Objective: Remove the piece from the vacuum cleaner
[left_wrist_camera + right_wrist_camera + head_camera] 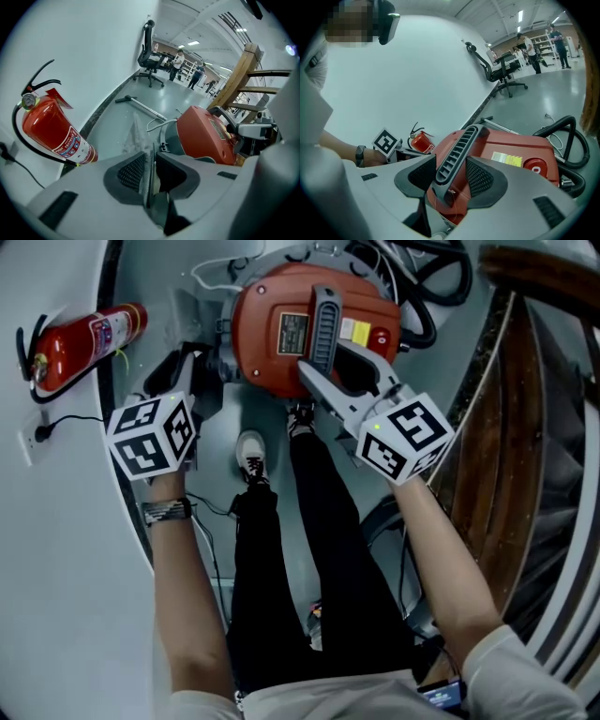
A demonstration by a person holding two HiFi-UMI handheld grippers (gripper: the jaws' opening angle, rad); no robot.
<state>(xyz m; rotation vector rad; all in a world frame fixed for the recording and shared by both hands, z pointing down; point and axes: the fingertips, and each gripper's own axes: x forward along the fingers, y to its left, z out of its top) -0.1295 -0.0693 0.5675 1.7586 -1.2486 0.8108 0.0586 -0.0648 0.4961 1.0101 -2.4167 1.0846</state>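
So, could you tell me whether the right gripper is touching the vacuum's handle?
Touching: in the right gripper view, the right gripper's pads press the handle's sides.

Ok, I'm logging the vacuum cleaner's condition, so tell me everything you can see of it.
The vacuum cleaner is a round canister with a glossy red plastic top, sitting on the grey floor. A grey ribbed handle runs across the top, beside a label and a round red button. A black hose curls beside it. The right tool straddles the handle; whether its pads press on it is unclear.
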